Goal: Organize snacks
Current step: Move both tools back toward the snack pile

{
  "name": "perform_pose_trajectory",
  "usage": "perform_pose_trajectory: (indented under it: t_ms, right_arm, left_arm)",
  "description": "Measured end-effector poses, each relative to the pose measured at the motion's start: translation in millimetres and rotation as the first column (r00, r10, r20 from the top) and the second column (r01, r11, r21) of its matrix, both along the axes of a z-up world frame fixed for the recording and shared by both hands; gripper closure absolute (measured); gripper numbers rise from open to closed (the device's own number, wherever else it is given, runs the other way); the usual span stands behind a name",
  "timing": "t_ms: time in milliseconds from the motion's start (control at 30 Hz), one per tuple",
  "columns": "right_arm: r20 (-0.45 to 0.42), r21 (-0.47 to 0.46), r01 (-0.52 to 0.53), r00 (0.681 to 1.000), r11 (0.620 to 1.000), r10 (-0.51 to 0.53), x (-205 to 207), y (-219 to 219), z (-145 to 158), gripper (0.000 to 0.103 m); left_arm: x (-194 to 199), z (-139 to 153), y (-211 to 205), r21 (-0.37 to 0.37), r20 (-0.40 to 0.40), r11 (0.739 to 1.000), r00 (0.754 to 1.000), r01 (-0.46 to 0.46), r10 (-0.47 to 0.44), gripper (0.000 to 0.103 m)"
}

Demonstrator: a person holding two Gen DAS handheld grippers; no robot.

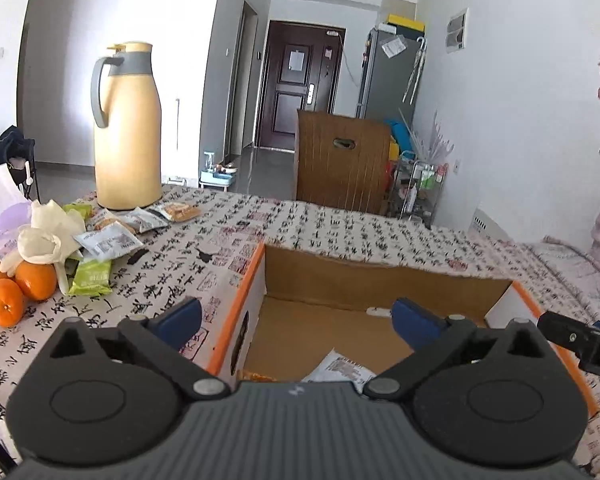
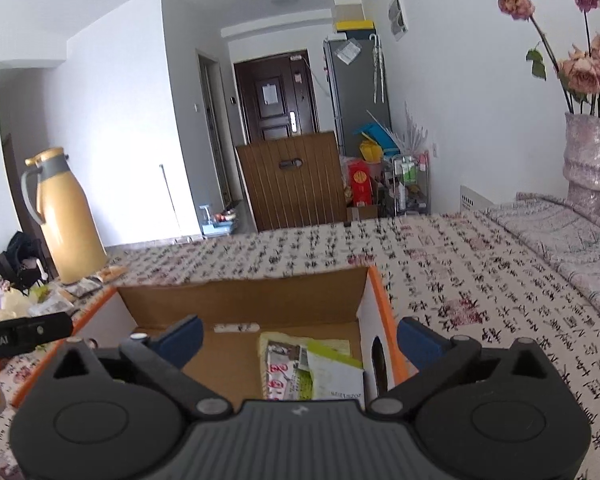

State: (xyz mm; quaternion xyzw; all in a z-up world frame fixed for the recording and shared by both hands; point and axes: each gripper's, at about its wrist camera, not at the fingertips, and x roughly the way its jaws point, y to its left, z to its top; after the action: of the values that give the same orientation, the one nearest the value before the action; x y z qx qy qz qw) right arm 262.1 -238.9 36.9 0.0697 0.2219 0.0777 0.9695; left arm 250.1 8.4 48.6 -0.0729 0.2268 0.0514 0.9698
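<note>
Snacks (image 1: 112, 236) lay loose on the counter (image 1: 340, 232) far left of the left gripper (image 1: 296, 320), whose jaws stood wide apart and empty over the box (image 1: 236, 308). From the right wrist, the right gripper (image 2: 298, 338) gaped empty above packets (image 2: 308, 364) already boxed; the left hand was nearer the pile.

A dark brown entry door (image 1: 300, 92) is seen at the end of a hallway with pale grey walls. Right of the door a grey refrigerator (image 1: 388, 76) is placed; in front of the door stands a wooden chair back (image 1: 342, 166). Grey floor tiles (image 1: 268, 168) are lit by daylight.
</note>
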Motion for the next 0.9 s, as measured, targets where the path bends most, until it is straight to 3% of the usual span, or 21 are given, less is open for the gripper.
perform_pose_trajectory:
  t_ms: [433,900]
  right_arm:
    - [0.045,-0.025,-0.035,0.998,0.999,0.036,-67.7,1.3,24.5,0.0]
    - [0.051,-0.045,-0.048,0.997,0.998,0.05,-131.9,2.8,21.6,0.0]
  left_arm:
    - [-59.3,27.7,-1.7,-0.005,0.036,1.0,0.999,0.007,-0.007,0.0]
    - [-118.8,26.1,4.3,-0.005,0.035,0.999,0.999,0.042,-0.042,0.0]
